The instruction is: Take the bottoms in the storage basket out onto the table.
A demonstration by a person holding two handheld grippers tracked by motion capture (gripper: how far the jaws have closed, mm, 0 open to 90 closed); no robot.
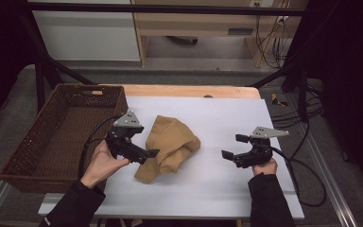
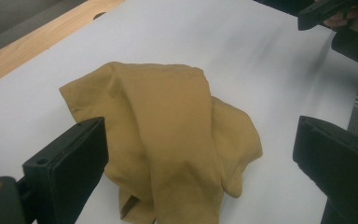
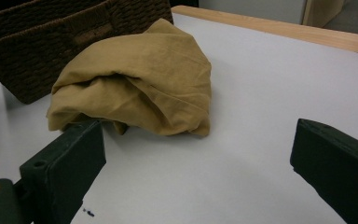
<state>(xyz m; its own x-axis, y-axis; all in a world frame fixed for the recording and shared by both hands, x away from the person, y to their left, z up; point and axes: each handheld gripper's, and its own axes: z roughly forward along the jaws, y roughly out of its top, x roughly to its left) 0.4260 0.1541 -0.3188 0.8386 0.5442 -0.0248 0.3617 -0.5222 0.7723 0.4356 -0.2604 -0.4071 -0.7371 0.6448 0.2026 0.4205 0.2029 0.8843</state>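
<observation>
- We see the left gripper (image 1: 144, 150), jaws apart, just beside the crumpled mustard-tan cloth (image 1: 170, 146); the right gripper (image 1: 232, 147) gapes at three o'clock, bare white sheet (image 1: 217, 118) between.
- Dark woven wicker basket (image 1: 38, 142) at nine o'clock: we see nothing inside.

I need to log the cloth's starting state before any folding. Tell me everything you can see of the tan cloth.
The tan cloth is a soft, matte, mustard-tan fabric, bunched into a loose rumpled heap with folds and overlapping layers, not spread flat. It lies on the white table cover, right of the brown wicker basket and apart from it. The left hand-held gripper, jaws open, sits at its left edge; whether it touches is unclear. The right hand-held gripper is apart.
</observation>
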